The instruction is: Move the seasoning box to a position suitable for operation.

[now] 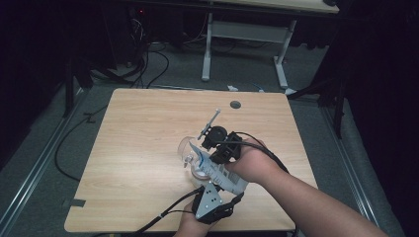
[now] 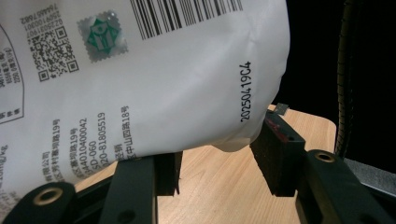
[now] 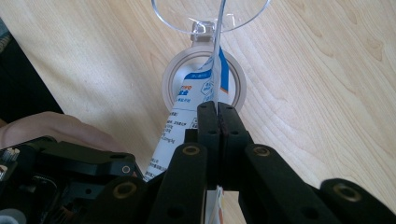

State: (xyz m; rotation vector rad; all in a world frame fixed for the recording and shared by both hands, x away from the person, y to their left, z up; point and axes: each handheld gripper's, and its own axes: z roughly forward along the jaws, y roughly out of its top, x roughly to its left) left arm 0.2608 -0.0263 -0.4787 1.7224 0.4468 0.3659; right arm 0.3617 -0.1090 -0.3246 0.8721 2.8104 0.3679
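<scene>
white refill pouch (image 2: 140, 74) held over an open jar (image 3: 204, 77): right gripper (image 3: 217, 112) pinched shut on its thin top edge, left gripper (image 2: 215, 163) clamped on its bottom corner. risk: the slim edge slips free, or the pouch mouth drifts beside the rim and spills.

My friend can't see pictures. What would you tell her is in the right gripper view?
The right gripper is shut on the thin edge of a white and blue printed pouch, held over a round open container on the wooden table. A clear hinged lid stands open behind the container.
</scene>
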